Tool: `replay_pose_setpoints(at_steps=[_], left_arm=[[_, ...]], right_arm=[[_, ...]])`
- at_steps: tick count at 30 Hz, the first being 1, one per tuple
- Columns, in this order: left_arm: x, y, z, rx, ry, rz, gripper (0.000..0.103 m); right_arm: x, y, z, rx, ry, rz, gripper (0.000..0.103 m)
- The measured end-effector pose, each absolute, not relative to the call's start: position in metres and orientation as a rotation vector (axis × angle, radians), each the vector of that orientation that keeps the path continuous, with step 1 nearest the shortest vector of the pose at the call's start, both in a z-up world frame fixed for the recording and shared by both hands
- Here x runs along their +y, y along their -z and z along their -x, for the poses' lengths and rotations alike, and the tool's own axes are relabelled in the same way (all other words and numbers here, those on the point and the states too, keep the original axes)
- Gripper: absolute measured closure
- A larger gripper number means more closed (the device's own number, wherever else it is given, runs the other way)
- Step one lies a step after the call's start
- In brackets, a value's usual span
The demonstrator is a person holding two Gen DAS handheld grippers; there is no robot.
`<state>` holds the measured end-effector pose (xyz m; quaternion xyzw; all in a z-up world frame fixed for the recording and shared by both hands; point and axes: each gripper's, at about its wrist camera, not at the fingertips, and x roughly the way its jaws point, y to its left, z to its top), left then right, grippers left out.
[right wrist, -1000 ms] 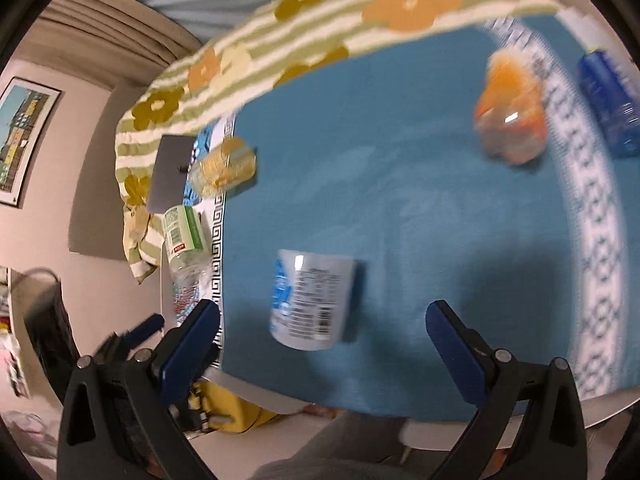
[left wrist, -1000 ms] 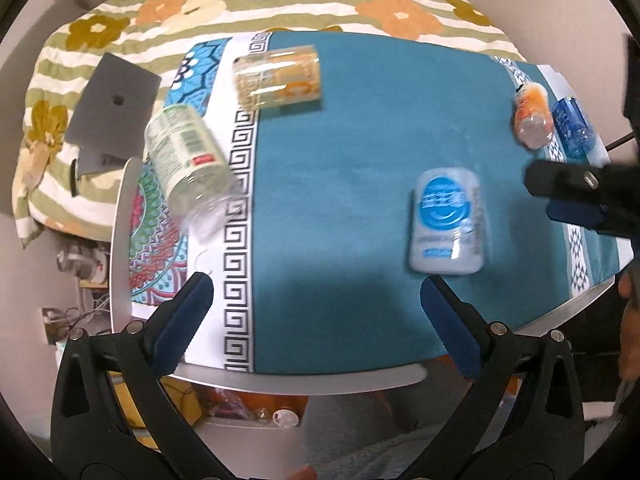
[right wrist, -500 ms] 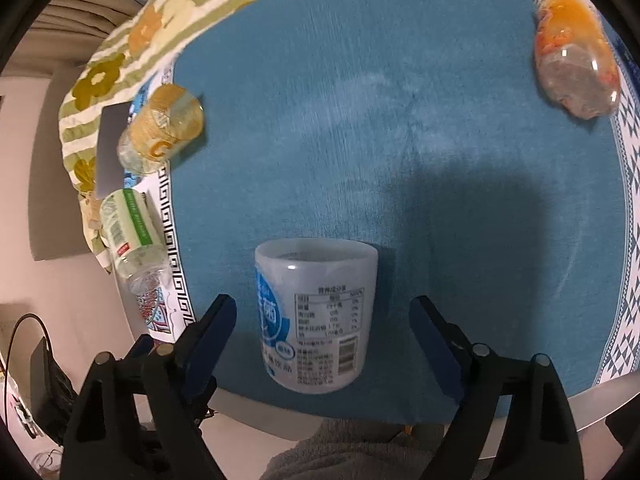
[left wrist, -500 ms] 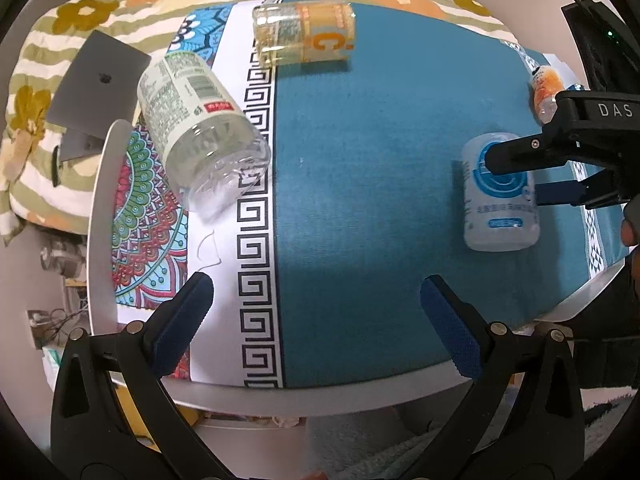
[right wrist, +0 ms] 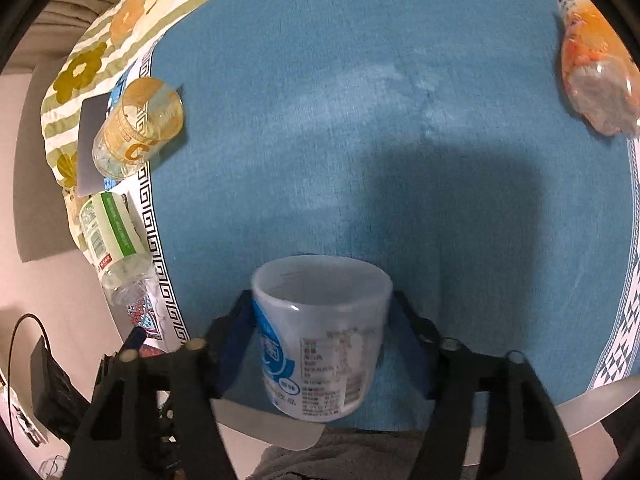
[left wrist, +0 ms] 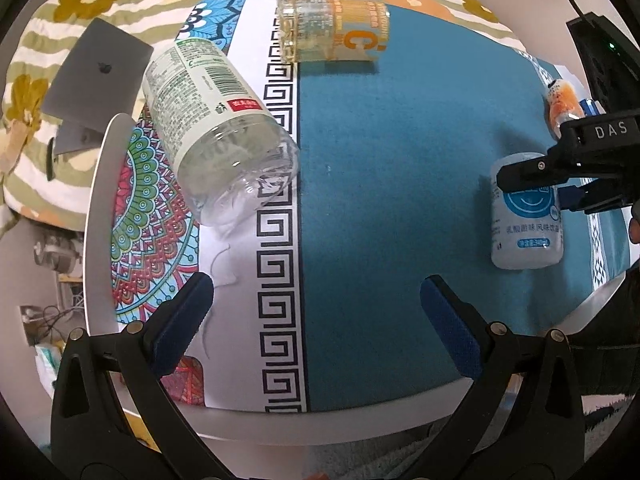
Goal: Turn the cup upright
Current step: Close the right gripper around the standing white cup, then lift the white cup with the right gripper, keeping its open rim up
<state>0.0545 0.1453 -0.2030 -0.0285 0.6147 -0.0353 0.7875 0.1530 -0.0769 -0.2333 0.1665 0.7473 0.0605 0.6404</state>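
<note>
Lying on its side near the front edge of the blue tablecloth [left wrist: 392, 160], long axis running along the right gripper [right wrist: 322, 336], fingers squeezing both flanks of the white cup [right wrist: 320, 332], left gripper [left wrist: 316, 308] hanging wide open, well off.

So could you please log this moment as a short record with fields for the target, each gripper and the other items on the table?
target: white cup with blue label, lying on its side on the teal cloth
right gripper: fingers on both sides of the cup, closed on it
left gripper: open, holding nothing
others lying down: clear green-label cup, yellow cup, orange cup
</note>
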Motion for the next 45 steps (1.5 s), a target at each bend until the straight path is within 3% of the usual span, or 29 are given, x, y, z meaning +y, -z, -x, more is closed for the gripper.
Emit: replay_pose_setpoints(at_steps=[11,19,28,45], left_arm=[[0.152,0.195,-0.062,1.316,0.074,0.048,0.0],[0.149,0.196,-0.061,1.324,0.051,0.032,0.0],[0.141,0.208,-0.043,1.346,0.04,-0.021,0.0],[0.121,0.223,-0.013,1.367,0.052,-0.071,0.0]], right_arm=[[-0.079,0.203,-0.153,1.578,-0.184,-0.366,0.049],[-0.061,0.175,-0.124,1.171,-0.344,-0.117,0.049],[-0.034,0.186,-0.073,0.873,-0.419,0.289,0.049],[-0.042,0.201,-0.02,0.702,-0.377,0.397,0.049]])
